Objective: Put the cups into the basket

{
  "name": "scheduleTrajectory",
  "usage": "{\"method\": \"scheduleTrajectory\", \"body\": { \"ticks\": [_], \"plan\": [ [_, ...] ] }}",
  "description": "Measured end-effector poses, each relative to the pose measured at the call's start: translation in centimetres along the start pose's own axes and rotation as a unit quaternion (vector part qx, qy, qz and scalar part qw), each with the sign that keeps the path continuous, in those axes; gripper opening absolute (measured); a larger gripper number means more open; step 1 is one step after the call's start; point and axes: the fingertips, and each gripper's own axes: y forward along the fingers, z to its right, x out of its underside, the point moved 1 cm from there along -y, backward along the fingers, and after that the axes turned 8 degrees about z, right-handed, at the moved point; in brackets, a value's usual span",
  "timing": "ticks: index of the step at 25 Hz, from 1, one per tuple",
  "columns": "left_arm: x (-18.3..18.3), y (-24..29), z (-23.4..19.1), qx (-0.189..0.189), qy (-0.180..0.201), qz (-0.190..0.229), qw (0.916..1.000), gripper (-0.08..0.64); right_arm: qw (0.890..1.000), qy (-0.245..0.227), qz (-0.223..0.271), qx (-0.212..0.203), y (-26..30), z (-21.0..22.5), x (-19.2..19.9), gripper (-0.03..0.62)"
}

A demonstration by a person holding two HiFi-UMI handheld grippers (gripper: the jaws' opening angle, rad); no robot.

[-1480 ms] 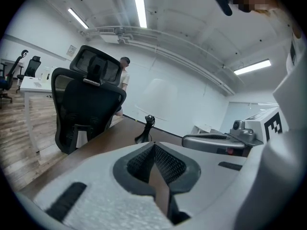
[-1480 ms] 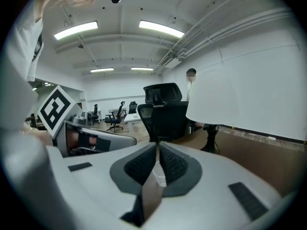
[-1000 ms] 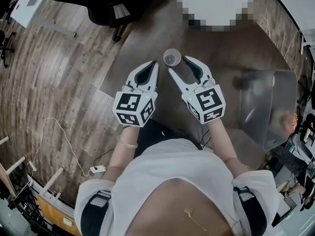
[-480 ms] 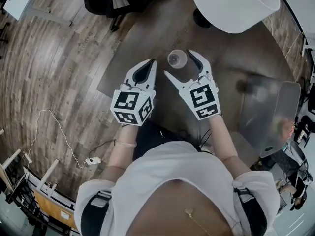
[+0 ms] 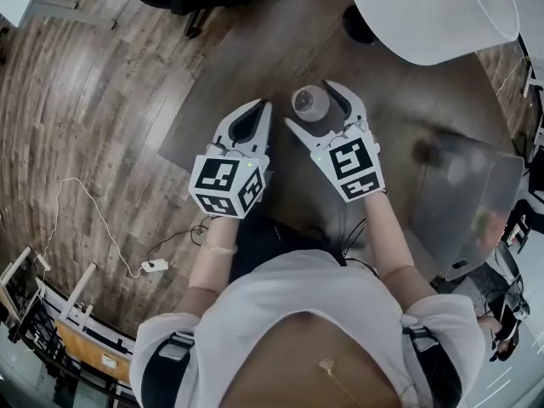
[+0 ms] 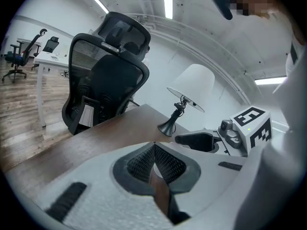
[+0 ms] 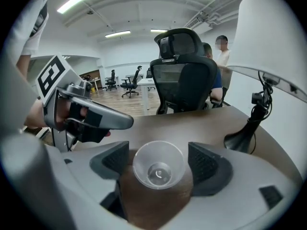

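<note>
A clear plastic cup stands upright on the dark wooden table. My right gripper is open around it: in the right gripper view the cup sits between the two pads with a gap on each side. Those jaws have just been opening, with the cup between them. My left gripper is just left of the cup, shut and empty, its tips meeting in the left gripper view. The grey basket is at the table's right, blurred.
A desk lamp with a white shade and black base stands behind the cup. A black office chair is at the table's far edge, and a person stands behind it. Wooden floor lies to the left.
Both grippers have sunk toward the table. The right gripper has shifted so the cup, earlier just left of its jaws, now stands between them, and the jaws are wider.
</note>
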Motion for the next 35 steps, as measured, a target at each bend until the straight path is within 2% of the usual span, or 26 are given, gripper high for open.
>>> {"method": "scheduleTrajectory", "body": {
  "ticks": [8,16,24,35],
  "plan": [
    [1.0,-0.7,-0.6,-0.008,-0.015,-0.003,0.9999,0.011,1.0,0.009,-0.016,0.004,0.8,-0.1,1.0,0.362],
    [1.4,0.0,-0.8,-0.009,-0.003,-0.004,1.0,0.011,0.999,0.011,-0.029,0.014,1.6,0.6,1.9,0.349],
    [0.9,-0.1,0.1,0.003,0.01,-0.004,0.9999,0.011,0.999,0.039,-0.002,0.028,0.7,1.6,0.2,0.344],
    [-0.1,-0.8,3.5,0.034,0.044,-0.002,0.9984,0.011,0.999,0.023,0.012,0.046,-2.9,1.0,-0.9,0.342]
  ]
}}
